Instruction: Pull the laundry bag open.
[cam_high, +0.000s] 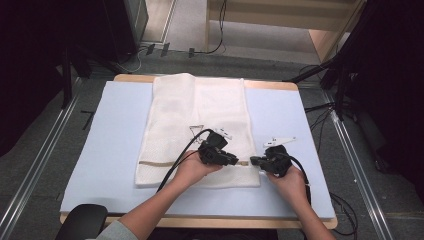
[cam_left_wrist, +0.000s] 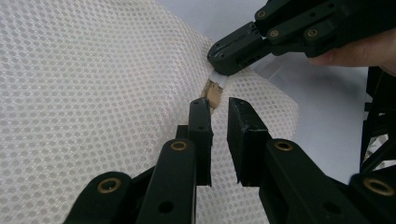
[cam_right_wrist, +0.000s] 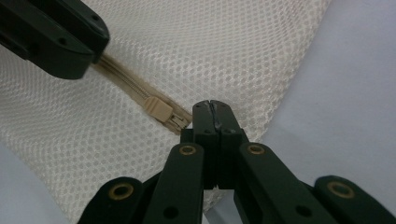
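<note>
Near edge of the table (cam_high: 115, 125): both hands were in from the bottom, grippers nose to nose over the near right corner of the white mesh bag (cam_high: 197, 130). Right gripper (cam_right_wrist: 212, 108) had its jaws fully together, clamped on the bag's edge right at the end of the beige zipper (cam_right_wrist: 135, 91), just beside the zipper slider (cam_right_wrist: 159, 109). Left gripper (cam_left_wrist: 218, 109) sat over the zipper line, jaws a narrow gap apart, nothing pinched between them; the slider showed just past its fingertips, between the two grippers. Bag lay flat on the pale blue pad, long axis running away from the person, zipper crossing it near the close end. Farther off: grey floor and loose cables (cam_high: 215, 47).
</note>
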